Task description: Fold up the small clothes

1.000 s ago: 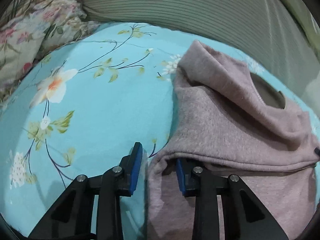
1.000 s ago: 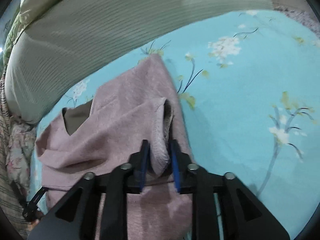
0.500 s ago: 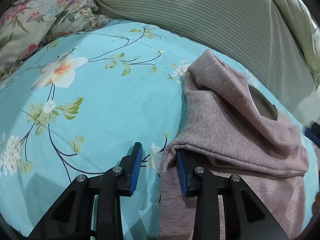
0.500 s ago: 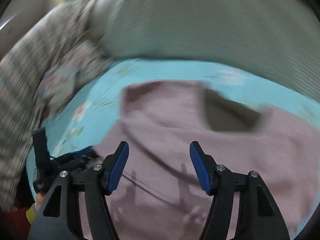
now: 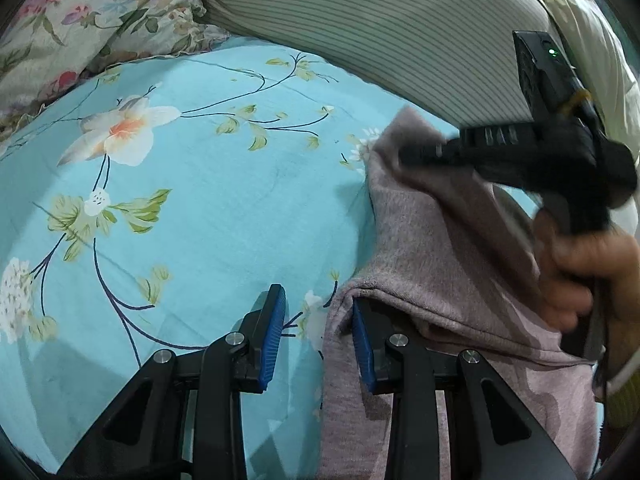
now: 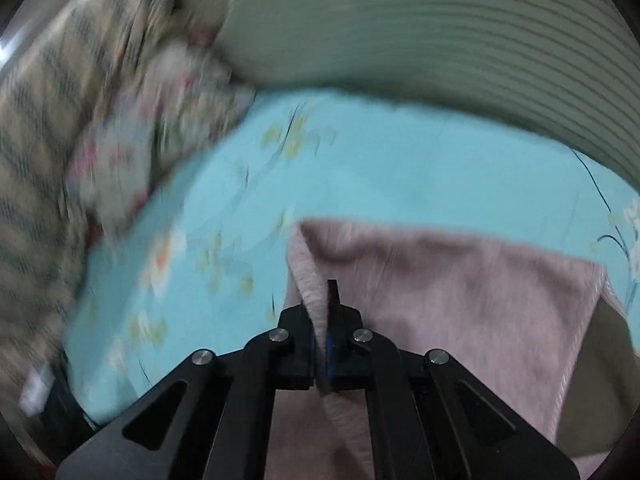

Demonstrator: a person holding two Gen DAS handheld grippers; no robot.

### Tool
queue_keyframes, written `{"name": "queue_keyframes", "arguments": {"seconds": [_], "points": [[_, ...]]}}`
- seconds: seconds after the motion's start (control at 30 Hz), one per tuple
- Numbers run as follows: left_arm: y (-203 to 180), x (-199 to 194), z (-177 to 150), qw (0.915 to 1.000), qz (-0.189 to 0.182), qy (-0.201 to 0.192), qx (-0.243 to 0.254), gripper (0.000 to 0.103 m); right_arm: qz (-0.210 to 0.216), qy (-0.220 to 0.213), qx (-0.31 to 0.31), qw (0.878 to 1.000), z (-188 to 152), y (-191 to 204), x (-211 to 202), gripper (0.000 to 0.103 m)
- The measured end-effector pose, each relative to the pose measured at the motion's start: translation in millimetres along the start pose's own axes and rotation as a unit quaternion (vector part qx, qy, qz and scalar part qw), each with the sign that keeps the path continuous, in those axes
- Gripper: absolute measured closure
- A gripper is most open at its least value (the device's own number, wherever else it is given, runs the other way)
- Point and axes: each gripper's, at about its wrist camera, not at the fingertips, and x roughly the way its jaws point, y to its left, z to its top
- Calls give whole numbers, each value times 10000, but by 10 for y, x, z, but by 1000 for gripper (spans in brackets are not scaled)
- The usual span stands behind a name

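A dusty-pink knit garment [image 5: 432, 248] lies partly folded on the blue floral bedsheet [image 5: 200, 200]. My left gripper [image 5: 318, 340] is open at its near left edge: the right finger [image 5: 362, 344] is tucked under a fold, and the left finger rests over bare sheet. My right gripper [image 5: 412, 152], held by a person's hand [image 5: 588, 272], reaches in from the right to the garment's far corner. In the blurred right wrist view the right gripper [image 6: 322, 308] is shut on a fold of the garment [image 6: 460, 300], and the cloth runs up between its jaws.
A green striped bolster [image 5: 400, 40] runs along the far side of the bed. A floral pillow [image 5: 80, 20] sits at the far left. Plaid fabric [image 6: 32, 160] fills the left of the right wrist view. Bare sheet spreads left of the garment.
The right gripper let go of the garment's edge, opened wide, swung across the garment and shut on its far corner, coming into the left wrist view. The left gripper hardly moved.
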Motion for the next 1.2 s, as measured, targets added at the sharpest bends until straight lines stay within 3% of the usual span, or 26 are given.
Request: {"name": "queue_keyframes", "arguments": {"seconds": [0.07,0.1,0.17,0.23,0.33,0.47,0.63,0.73,0.83,0.93,1.03,1.17,1.2], "points": [[34,-13,-2,9999,-6,-37,-103,70,-124,-254,204,9994,43,-96,36,99],[50,-20,-2,9999,-6,-54,-152,70,-329,-231,242,9989,42,-129,96,98],[80,-23,6,9997,-46,-56,-222,70,-380,-68,482,9981,-13,-225,166,96],[87,-38,7,9997,-52,-67,-244,70,-463,-169,644,9967,-92,-276,65,93],[101,-96,7,9996,-84,-25,-253,70,-777,-482,676,9935,-243,-299,-346,77],[143,-261,-4,9996,107,17,-252,75,-815,-903,772,9896,-580,-381,-1129,72],[-67,-409,120,9996,-282,-96,26,75,-982,-975,1136,9838,-1180,-589,-1806,71],[-356,-365,227,9975,-560,-173,384,75,-1506,-1126,1547,9699,-1657,-818,-2216,71],[-588,-222,237,9950,-517,-82,855,75,-2135,-1341,2148,9435,-2118,-1123,-2669,70],[-647,-48,205,9928,-365,89,1138,73,-2584,-1471,2627,9179,-2416,-1405,-2982,58],[-562,117,208,9927,-42,238,1181,73,-2675,-1470,2674,9139,-2457,-1566,-3064,57],[-478,172,225,9941,-68,305,1040,72,-2841,-1106,2590,9165,-2327,-1734,-2844,57],[-494,178,219,9937,-10,305,1083,72,-2770,-981,2595,9199,-2301,-1776,-2781,79]]}}
